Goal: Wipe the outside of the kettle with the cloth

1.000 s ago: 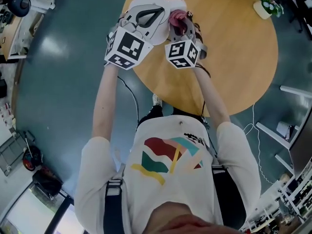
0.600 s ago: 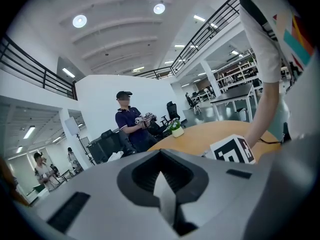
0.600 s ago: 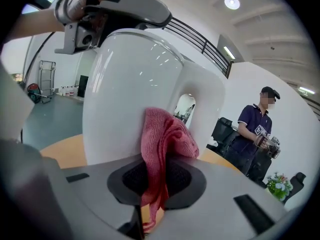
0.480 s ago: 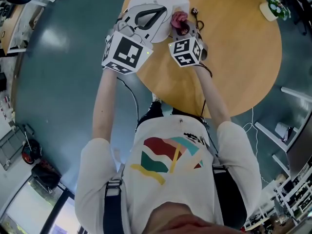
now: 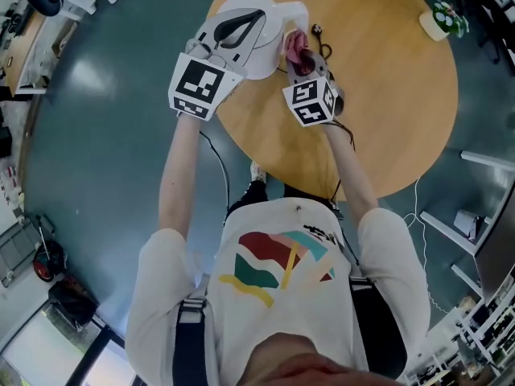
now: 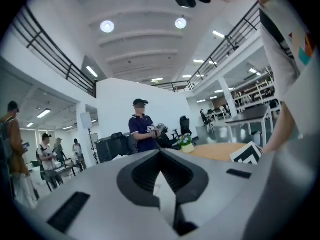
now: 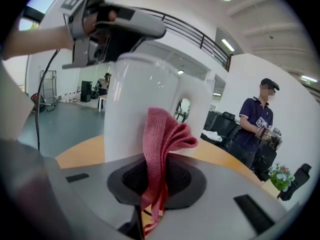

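Just changed, left gripper [image 6: 161, 159]: it has rolled slightly at the top of the kettle [image 5: 269, 55] and kept its hold there, barely shifting place.
Just changed, cloth [image 7: 160, 134]: the pink cloth sits lower on the kettle's right side than a second ago. It was carried down as the right gripper [image 7: 152, 179] sank toward the bench [image 5: 386, 95].
Meaning for the task: this looks like one downward wiping stroke under way on that side. Judging from this one stroke, the rest of the kettle's outside probably still needs passes.
Kettle: white and upright on the round wooden bench, close to its edge, between the two grippers.
Left gripper pose: roughly level, reaching over the kettle's top. Its jaws are fully closed on a thin white part of the kettle, apparently steadying it.
Right gripper pose: tilted downward just right of the kettle, with its jaws pinched tight on the cloth. The cloth's loose fold lies against the kettle's wall.
Arms: both forearms stretch forward, one on each side of the kettle, elbows nearly straight.
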Demonstrator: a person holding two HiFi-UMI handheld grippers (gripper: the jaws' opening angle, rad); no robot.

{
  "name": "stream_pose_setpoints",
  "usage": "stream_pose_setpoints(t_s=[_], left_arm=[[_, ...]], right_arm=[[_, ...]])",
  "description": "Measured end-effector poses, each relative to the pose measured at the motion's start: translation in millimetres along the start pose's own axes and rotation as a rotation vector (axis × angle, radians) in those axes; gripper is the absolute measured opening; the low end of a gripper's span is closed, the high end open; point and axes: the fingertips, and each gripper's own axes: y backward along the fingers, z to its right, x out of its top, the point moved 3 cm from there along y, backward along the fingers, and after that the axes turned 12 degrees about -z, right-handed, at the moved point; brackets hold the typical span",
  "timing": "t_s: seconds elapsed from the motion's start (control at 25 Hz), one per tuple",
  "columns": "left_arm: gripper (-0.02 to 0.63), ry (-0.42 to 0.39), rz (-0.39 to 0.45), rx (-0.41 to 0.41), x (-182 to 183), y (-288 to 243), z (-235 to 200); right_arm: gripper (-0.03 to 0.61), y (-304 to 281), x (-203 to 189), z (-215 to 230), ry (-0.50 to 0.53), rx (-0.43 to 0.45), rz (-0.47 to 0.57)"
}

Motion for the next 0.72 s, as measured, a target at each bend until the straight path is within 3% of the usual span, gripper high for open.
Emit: stream_pose_setpoints(t_s=[0.2,0.36,0.52,0.72], left_arm=[[0.043,0.121,0.177,0.125,24.0,48.9,2.3],[0.043,0.243,0.296,0.160,39.0,91.0,20.4],[0.043,0.342,0.329,0.189,26.2,125.7,44.0],[0.043,0.437,0.323,0.186,-3.2,152.3,60.9]], right_arm=[[0.044,70.5,41.9,25.3,-0.138,-0.053,0.174],[0.044,134.4,74.6,28.9,-0.196,-0.076,0.306],[0.044,187.7,86.2,11.3,-0.236,-0.083,0.387],[0.044,228.6,76.6,-25.5,-0.266,-0.102,0.411]])
